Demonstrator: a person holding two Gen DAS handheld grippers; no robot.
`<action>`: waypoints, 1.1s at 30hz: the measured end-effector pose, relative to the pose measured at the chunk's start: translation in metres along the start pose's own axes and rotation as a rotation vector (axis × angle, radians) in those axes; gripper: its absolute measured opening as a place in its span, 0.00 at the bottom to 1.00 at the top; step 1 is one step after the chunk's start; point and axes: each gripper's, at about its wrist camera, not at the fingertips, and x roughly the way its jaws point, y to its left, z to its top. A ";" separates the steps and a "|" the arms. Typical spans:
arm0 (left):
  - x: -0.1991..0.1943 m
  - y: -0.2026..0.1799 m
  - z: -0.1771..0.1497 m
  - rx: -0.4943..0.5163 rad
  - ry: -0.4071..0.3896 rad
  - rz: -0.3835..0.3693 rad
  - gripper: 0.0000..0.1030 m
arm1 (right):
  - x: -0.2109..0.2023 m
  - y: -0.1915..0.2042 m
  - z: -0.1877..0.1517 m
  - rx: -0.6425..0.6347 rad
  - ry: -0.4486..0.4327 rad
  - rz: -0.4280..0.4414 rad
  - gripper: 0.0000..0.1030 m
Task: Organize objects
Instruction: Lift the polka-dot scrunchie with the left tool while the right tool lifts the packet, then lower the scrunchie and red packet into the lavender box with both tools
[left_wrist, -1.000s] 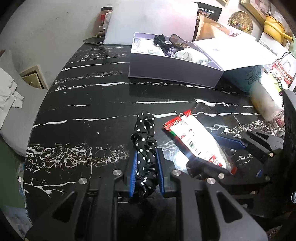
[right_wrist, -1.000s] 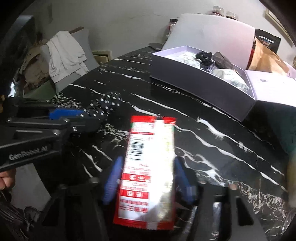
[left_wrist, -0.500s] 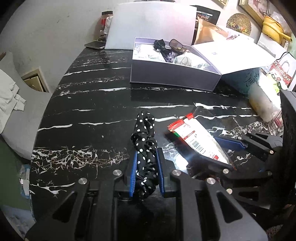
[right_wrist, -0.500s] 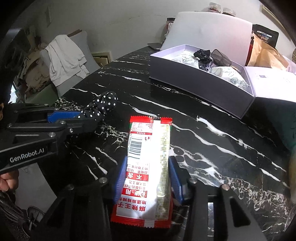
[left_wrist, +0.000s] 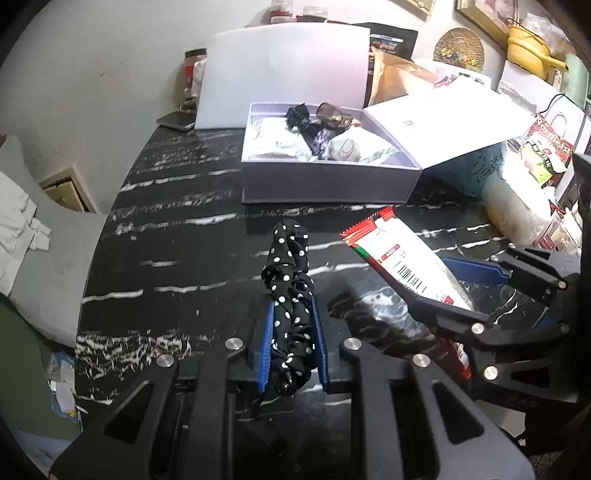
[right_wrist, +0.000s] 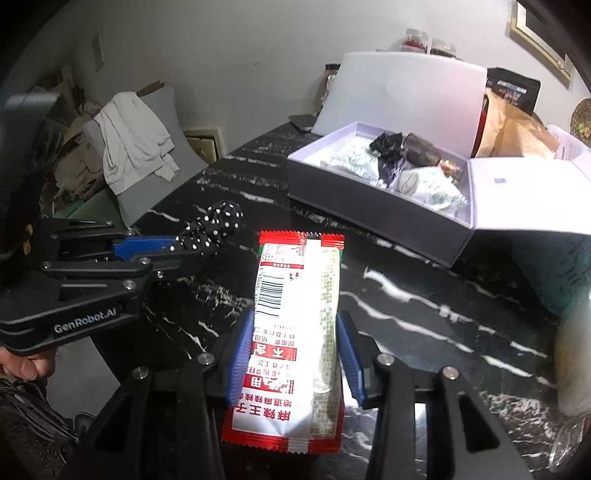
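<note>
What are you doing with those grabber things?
A person is tidying things off a black marble table with a gripper in each hand. The left gripper is shut on a black polka-dot cloth. The right gripper is shut on a red and white snack packet. Both are lifted off the table. Ahead sits an open purple box with some things already inside.

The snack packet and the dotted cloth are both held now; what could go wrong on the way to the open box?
1. The snack packet is pinched only at its edges by the right tongs; it may buckle and slip.
2. The dotted cloth hangs past the left tongs and may catch the lilac box wall.
</note>
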 end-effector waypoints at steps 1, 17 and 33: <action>0.000 -0.002 0.003 0.007 -0.002 -0.001 0.18 | -0.004 -0.002 0.002 0.000 -0.008 -0.002 0.43; 0.006 -0.035 0.058 0.110 -0.021 -0.024 0.18 | -0.035 -0.036 0.036 0.003 -0.083 -0.033 0.43; 0.061 -0.037 0.123 0.143 0.008 -0.034 0.18 | -0.008 -0.084 0.075 0.035 -0.074 -0.053 0.43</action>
